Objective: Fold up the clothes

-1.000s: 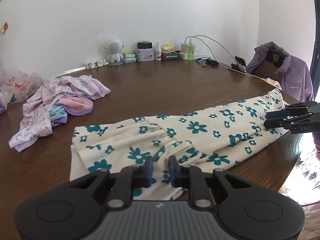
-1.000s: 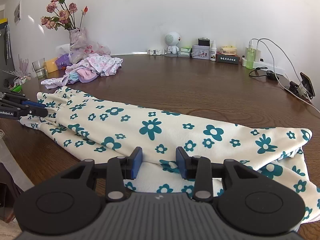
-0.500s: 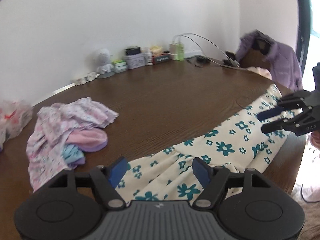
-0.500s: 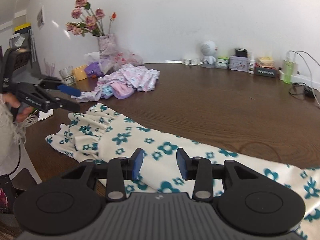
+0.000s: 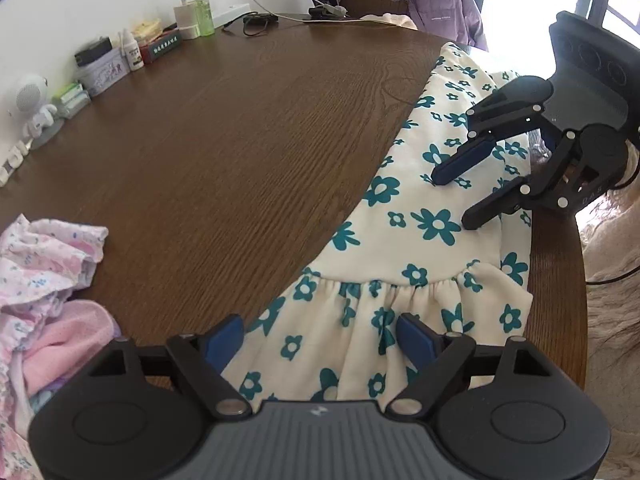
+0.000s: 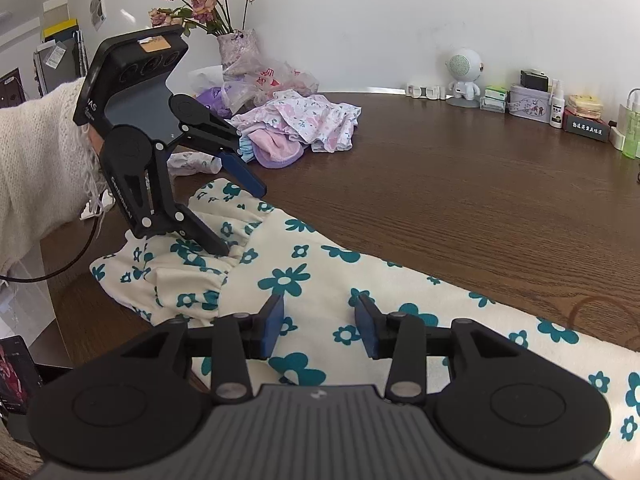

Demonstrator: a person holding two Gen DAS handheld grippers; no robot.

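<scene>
A cream dress with teal flowers [image 5: 404, 216] lies in a long folded strip along the near edge of the brown table [image 5: 224, 140]; it also shows in the right wrist view [image 6: 320, 280]. My left gripper [image 5: 320, 332] is open and hovers over the gathered skirt end, seen too in the right wrist view [image 6: 244, 220]. My right gripper [image 6: 320, 324] is open over the middle of the dress, seen too in the left wrist view [image 5: 452, 200]. Neither holds cloth.
A pile of pink and purple clothes [image 6: 296, 128] lies at the table's left. A vase of roses [image 6: 236, 48], a small robot figure [image 6: 464, 76], tins and bottles [image 6: 556, 104] line the wall. A purple jacket [image 5: 420, 0] hangs on a chair.
Both grippers have let go of the dress and opened. They have lifted and moved toward each other over the dress, the left turning toward the right.
</scene>
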